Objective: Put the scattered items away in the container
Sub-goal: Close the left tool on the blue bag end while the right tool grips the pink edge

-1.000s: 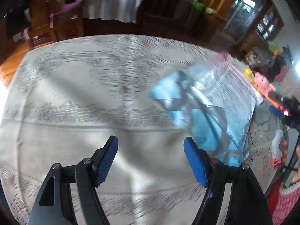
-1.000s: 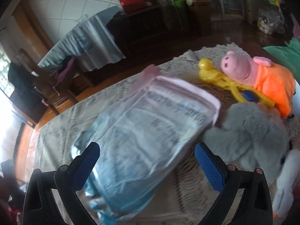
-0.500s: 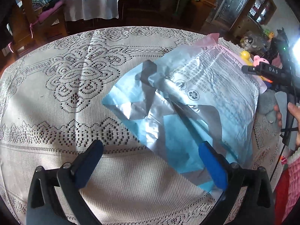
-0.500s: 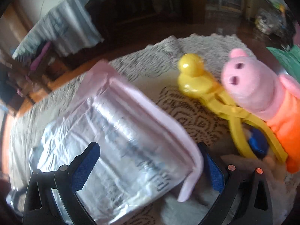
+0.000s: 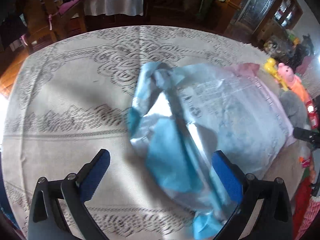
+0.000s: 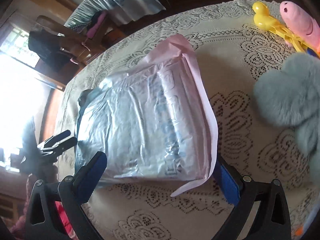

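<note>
Lace cloth point(image 6: 236, 108), cream with a dark openwork pattern, covers the whole table. A plastic bag point(image 6: 148, 124), silvery-clear with printed text, a pink flap at one end and crumpled blue at the other, lies flat near the middle of the table.

Left gripper point(image 5: 160, 172): jaws spread wide, blue pads clear of everything. The blue crumpled end of the bag point(image 5: 200, 120) sits between and just ahead of the fingers, the right finger over the bag's edge; contact can't be told, the view is blurred. In the right wrist view the same gripper point(image 6: 60, 140) shows at the bag's far-left end, dark against window glare.

Right gripper point(image 6: 162, 172): jaws wide too, straddling the near end of the bag. The pink flap droops in front of the right pad; the pads are not pressing on it.

Toys sit at the table's right edge, apart from the bag: a yellow duck toy point(image 6: 264, 18) with long handles, a pink pig plush point(image 6: 300, 24) in orange touching it, and a grey fluffy plush point(image 6: 290, 100) nearer, beside the bag's pink end. All three also show small at the right of the left wrist view.

Wooden chair point(image 5: 60, 14) with a pink cushion stands beyond the far edge.
</note>
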A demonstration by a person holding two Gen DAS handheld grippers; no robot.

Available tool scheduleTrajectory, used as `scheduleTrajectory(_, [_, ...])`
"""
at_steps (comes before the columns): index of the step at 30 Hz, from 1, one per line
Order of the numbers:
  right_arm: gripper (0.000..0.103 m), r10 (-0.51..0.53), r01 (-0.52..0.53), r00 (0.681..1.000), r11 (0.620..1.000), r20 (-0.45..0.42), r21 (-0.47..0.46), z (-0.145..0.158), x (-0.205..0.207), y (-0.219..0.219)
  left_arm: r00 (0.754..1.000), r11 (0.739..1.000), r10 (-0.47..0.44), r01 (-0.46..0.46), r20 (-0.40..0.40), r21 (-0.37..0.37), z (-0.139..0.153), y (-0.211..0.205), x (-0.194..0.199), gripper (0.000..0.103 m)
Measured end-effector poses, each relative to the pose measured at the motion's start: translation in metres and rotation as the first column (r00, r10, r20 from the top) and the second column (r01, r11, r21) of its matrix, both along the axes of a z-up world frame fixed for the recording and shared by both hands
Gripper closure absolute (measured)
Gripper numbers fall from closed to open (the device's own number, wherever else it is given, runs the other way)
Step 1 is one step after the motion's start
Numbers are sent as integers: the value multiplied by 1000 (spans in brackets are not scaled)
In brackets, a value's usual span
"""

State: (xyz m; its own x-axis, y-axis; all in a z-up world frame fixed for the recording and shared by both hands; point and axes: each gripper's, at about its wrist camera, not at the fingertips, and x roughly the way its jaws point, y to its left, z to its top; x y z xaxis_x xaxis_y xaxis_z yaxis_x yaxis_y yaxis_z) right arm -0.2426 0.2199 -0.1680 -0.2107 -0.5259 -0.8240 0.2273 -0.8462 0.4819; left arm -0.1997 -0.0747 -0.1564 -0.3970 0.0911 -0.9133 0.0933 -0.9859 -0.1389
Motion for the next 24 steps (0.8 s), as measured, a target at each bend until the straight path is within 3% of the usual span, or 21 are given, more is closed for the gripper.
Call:
scheduleTrajectory(2, [0, -70, 70, 998, 997, 1, -28, -7, -8, 4, 999, 999, 34, -35, -4, -17, -3, -8, 2, 0])
scheduleTrajectory(6, [0, -139, 138, 990, 990, -5, -24, -18, -16, 5, 997, 991, 72, -73, 15, 110, -13, -10, -10, 0])
scheduleTrajectory(10, [1, -133, 133, 991, 991, -18, -15, -21, -15, 0, 998, 993, 58, -55, -22, 101, -14, 5, -24, 1])
scheduleTrajectory(11, [7, -130, 130, 991, 991, -18, -7, -20, -14, -2, 998, 992, 60, -57, -27, 115, -13, 6, -24, 6])
scheduleTrajectory(12, [11, -130, 130, 991, 992, -17, 3, -19, -11, -4, 998, 990, 46, -41, -38, 135, -10, 9, -24, 24])
scheduleTrajectory(13, [18, -127, 127, 992, 992, -17, -1, -17, -8, -2, 999, 990, 32, -25, -44, 139, -6, 13, -22, 33])
scheduleTrajectory(15, [31, -131, 131, 991, 991, -13, -26, -17, -3, 8, 998, 995, 8, -2, -60, 100, -1, 18, -20, 35])
scheduleTrajectory(17, [48, -148, 148, 989, 987, -2, -62, -19, 0, 22, 998, 992, 10, -2, -63, 128, -5, 12, -21, 34])
scheduleTrajectory(19, [51, -163, 163, 987, 983, 6, -89, -20, 2, 33, 998, 988, 28, -19, -53, 155, -10, 6, -25, 20])
scheduleTrajectory(23, [51, -154, 153, 988, 986, -11, -68, -16, 7, 36, 998, 987, 14, -5, -57, 159, -10, 9, -24, 19])
scheduleTrajectory(24, [51, -155, 154, 988, 986, -11, -64, -16, 8, 37, 998, 985, 3, 7, -56, 174, -9, 12, -23, 26])
